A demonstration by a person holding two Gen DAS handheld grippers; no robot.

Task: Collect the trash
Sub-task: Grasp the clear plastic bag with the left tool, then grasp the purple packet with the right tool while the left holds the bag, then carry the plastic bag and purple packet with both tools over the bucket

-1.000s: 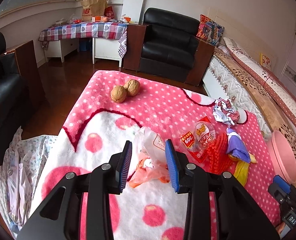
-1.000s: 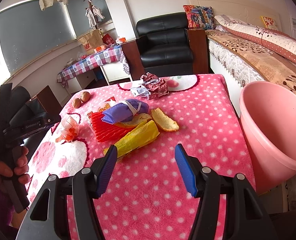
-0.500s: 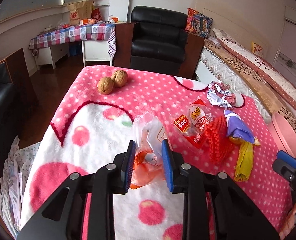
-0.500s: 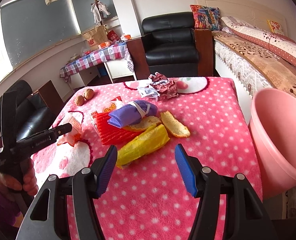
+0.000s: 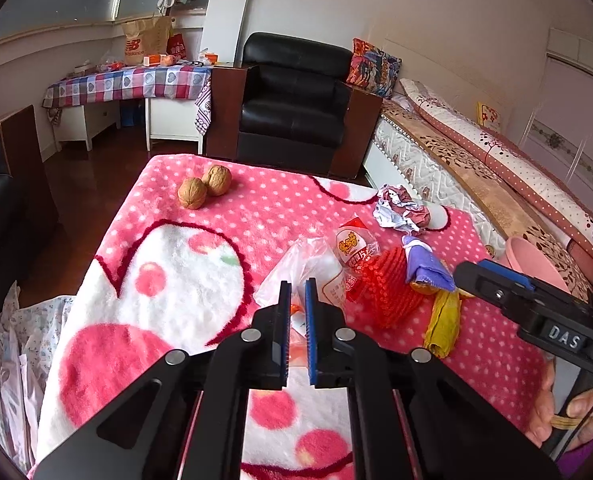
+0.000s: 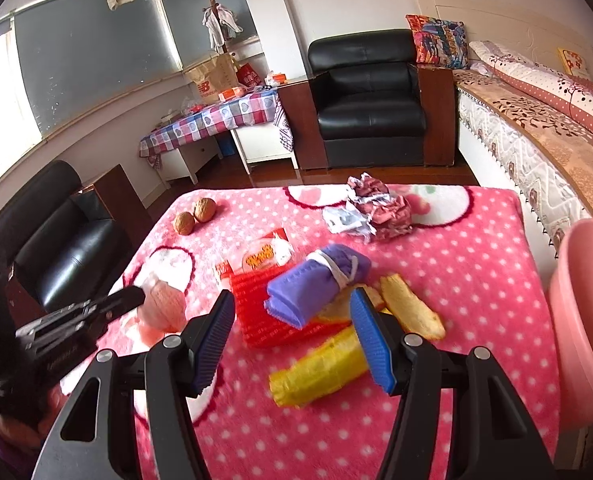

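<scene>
Two brown walnuts [image 5: 204,191] sat touching each other at the far left of the pink polka-dot fleece blanket [image 5: 280,216] covering the table. Nearer, the left gripper [image 5: 297,292] had just been closing, and its jaws pinched the crumpled clear-and-orange plastic bag [image 5: 308,268] between the pads. Just right of the bag lay a red-and-white snack wrapper [image 5: 352,245], touching a red ribbed foam net [image 5: 388,292], with a rolled purple cloth tied with a white band [image 6: 316,280] resting on top. A yellow plastic bag [image 6: 320,368] lay below it, beside a piece of orange peel [image 6: 412,312]. The right gripper [image 6: 292,340] hovered over this heap with jaws spread wide and nothing between them. A crumpled maroon-and-white paper wad [image 6: 376,208] lay farther back. A pink plastic bin [image 6: 584,320] stood off the table's right edge.
</scene>
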